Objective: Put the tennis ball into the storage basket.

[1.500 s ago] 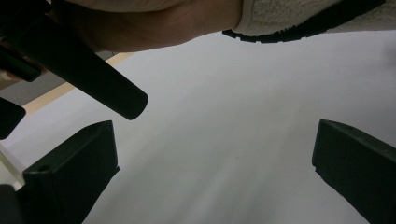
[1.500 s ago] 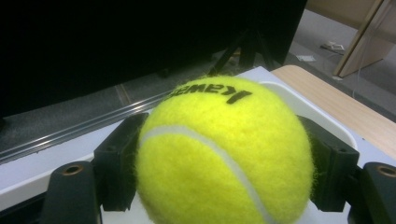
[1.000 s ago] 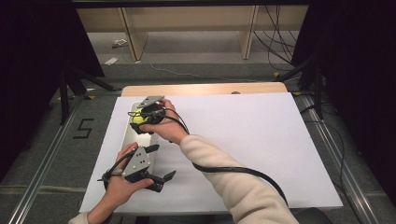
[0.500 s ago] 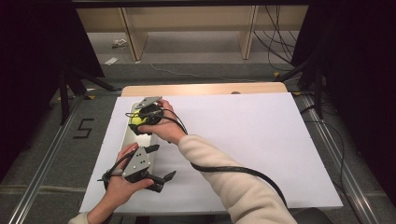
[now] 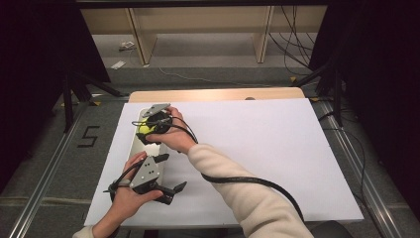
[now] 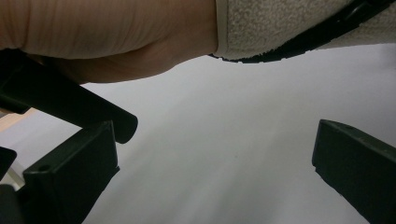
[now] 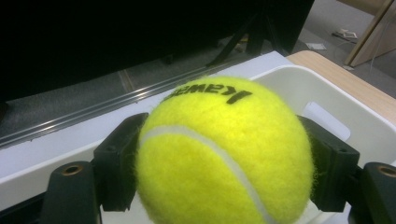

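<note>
High view: the right gripper [image 5: 146, 130], carried by a hand whose cream fleece sleeve [image 5: 237, 191] runs in from the lower right of the frame, sits at the left centre of the picture above a shallow white plastic tray [image 5: 134, 145]. Its jaws are clamped on a fuzzy yellow tennis ball [image 5: 144, 127], which shows as a bright spot just under the grey three-cornered plate. The tray lies at the left edge of a large white board [image 5: 257, 148] covering the light wooden tabletop [image 5: 218, 94] (a strip of wood shows along the board's far edge).

Lower left of the same view: the left gripper [image 5: 173, 184] rests in the person's other hand on the board, just below the tray, its jaws spread wide with nothing between them.

Right gripper view: the tennis ball [image 7: 224, 154] occupies the centre and lower half of the frame, pinched from either side by the two black pads [image 7: 121, 163]; a white seam curves across it and black lettering runs along its top. Behind it, at right, the tray's rounded rim [image 7: 322, 81] is visible; whether the ball touches the tray floor cannot be told.

Left gripper view: the two jaws stand well apart at the lower corners over bare white board [image 6: 224, 154], with the sleeve [image 6: 280, 23] and a black cable [image 6: 322, 35] across the top.
</note>
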{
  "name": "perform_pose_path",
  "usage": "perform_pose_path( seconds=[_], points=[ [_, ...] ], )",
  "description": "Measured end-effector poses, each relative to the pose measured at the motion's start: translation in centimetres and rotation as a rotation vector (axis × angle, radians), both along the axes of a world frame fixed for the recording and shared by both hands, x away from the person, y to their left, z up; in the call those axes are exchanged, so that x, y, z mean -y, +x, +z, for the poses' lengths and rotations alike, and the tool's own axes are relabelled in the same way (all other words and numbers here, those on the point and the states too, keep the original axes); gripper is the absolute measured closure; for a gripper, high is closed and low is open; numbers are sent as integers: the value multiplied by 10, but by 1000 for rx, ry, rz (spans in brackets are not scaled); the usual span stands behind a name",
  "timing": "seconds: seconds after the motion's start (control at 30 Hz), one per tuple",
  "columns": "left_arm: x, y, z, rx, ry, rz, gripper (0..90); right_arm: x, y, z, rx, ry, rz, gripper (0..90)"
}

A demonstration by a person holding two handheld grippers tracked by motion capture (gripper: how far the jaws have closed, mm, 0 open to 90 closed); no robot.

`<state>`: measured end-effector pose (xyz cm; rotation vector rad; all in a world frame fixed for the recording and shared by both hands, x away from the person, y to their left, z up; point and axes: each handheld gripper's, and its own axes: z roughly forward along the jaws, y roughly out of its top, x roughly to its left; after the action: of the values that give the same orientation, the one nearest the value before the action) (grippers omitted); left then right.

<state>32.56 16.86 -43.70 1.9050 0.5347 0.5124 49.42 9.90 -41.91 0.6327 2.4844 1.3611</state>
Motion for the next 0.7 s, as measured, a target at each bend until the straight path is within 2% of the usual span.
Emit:
perform_pose_path(
  seconds=[0.7],
  points=[
    [0, 0, 0, -1, 2, 0, 0, -2, -1, -6, -16, -3, 5, 260]
  ],
)
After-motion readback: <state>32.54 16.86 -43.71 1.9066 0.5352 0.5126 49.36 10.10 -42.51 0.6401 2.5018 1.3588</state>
